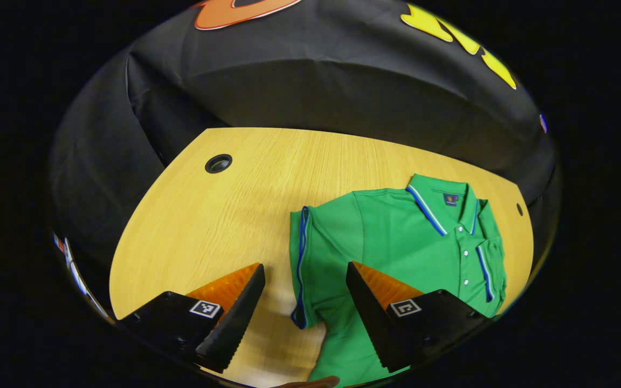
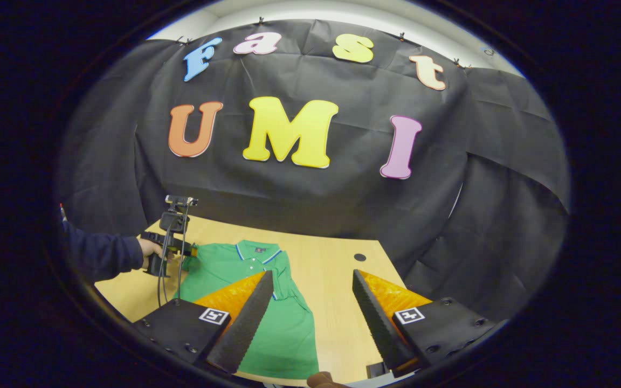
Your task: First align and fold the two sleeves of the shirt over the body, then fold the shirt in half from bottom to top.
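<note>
Left gripper view: a green knit polo shirt (image 1: 397,242) lies flat on a pale wood-grain desk (image 1: 224,215), in the lower right of the frame. Its collar (image 1: 442,207), edged with blue and white stripes, sits at the upper right, with a row of small white buttons running down the placket below it. The near sleeve (image 1: 308,264), trimmed in blue along its cuff, lies at centre, its cuff edge running top to bottom. The shirt's long axis runs from the collar at upper right down to the bottom centre, where the hem leaves the frame. A round dark grommet hole (image 1: 218,163) sits in the desk at upper left. The left claw (image 1: 305,275) is wide open and holds nothing; its ribbed, wedge-shaped fingers straddle the sleeve cuff, and whether either touches the cloth I cannot tell.

Right gripper view: the shirt (image 2: 278,328) lies at lower centre-left, collar (image 2: 256,251) toward the far wall, body running down toward the bottom edge. The right claw (image 2: 313,283) is wide open, empty, above the shirt's right edge and bare desk (image 2: 337,302). At left, a hand (image 2: 151,248) in a dark sleeve holds the left claw (image 2: 189,252) at the shirt's far sleeve.
</note>
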Action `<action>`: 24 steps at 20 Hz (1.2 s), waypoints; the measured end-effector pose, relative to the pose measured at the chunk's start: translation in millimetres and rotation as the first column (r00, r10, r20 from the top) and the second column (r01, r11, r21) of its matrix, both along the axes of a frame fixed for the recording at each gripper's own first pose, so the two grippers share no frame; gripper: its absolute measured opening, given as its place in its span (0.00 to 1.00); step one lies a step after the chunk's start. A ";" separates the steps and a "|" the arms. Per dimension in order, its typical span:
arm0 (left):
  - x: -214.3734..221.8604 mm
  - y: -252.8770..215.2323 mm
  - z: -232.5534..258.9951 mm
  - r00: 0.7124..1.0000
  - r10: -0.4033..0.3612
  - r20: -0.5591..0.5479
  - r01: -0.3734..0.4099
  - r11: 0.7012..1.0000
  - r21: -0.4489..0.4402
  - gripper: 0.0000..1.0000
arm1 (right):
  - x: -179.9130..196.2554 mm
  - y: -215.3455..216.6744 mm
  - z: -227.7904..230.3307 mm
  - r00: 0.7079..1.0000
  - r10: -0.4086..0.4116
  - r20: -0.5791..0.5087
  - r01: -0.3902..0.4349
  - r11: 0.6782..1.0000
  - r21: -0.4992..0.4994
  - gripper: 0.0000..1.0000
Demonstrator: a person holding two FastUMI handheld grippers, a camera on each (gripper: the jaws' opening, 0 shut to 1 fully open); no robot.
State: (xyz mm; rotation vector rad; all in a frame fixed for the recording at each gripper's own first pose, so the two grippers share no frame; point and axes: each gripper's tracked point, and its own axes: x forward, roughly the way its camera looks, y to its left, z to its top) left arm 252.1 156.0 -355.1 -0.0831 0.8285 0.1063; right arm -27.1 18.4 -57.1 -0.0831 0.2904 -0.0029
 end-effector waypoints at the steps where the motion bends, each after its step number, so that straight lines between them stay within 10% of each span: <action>1: 3.5 -3.3 -3.1 1.000 -0.017 -0.010 0.017 1.000 -0.009 0.89 | 0.4 3.5 -3.5 1.000 -0.004 -0.010 0.004 1.000 0.006 0.95; 15: 10.8 -6.7 -28.0 0.995 -0.026 -0.100 0.022 0.999 -0.042 0.18 | -2.3 -0.4 -17.9 0.999 -0.019 -0.050 0.020 0.999 0.026 0.95; 24: 13.7 -14.0 3.9 0.997 -0.074 -0.034 0.073 0.997 -0.018 0.04 | -10.5 -13.8 -9.1 0.999 -0.024 -0.021 0.025 0.999 0.038 0.94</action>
